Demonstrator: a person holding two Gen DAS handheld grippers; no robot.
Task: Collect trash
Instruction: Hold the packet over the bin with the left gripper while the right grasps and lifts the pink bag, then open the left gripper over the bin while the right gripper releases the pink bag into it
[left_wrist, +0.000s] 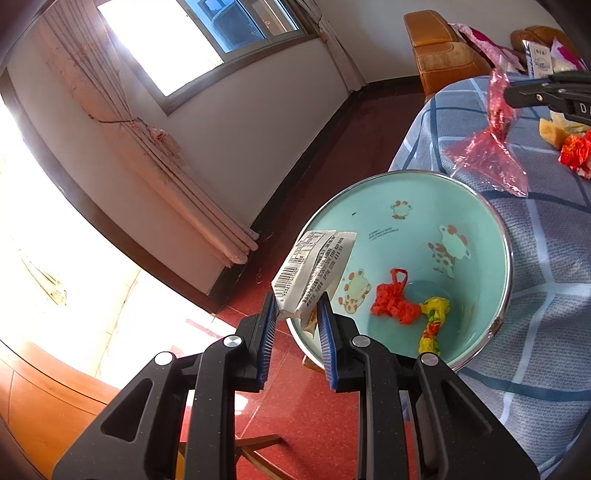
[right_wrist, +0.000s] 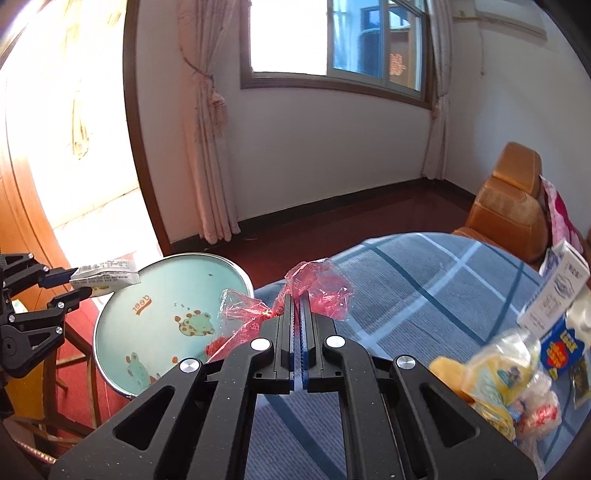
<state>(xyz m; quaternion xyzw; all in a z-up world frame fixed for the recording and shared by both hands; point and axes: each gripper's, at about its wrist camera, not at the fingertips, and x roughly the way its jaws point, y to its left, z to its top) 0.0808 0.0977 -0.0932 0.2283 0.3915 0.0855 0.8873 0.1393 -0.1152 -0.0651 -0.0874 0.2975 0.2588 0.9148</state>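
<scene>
While our left gripper (left_wrist: 297, 308) clamps a white wrapper (left_wrist: 314, 273) over the basin (left_wrist: 495, 236), our right gripper (right_wrist: 298, 306), pinching red cellophane (right_wrist: 317, 284), must carry it there next.

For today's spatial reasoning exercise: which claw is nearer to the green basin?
Left. The left claw holds a white wrapper right over the green basin's rim. The right claw, shut on a red plastic bag, is off to the side above the checked cloth.

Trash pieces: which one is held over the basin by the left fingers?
The white barcode wrapper, pinched over the basin rim. The red and yellow wrappers lie inside; the pink plastic is in the right gripper.
</scene>
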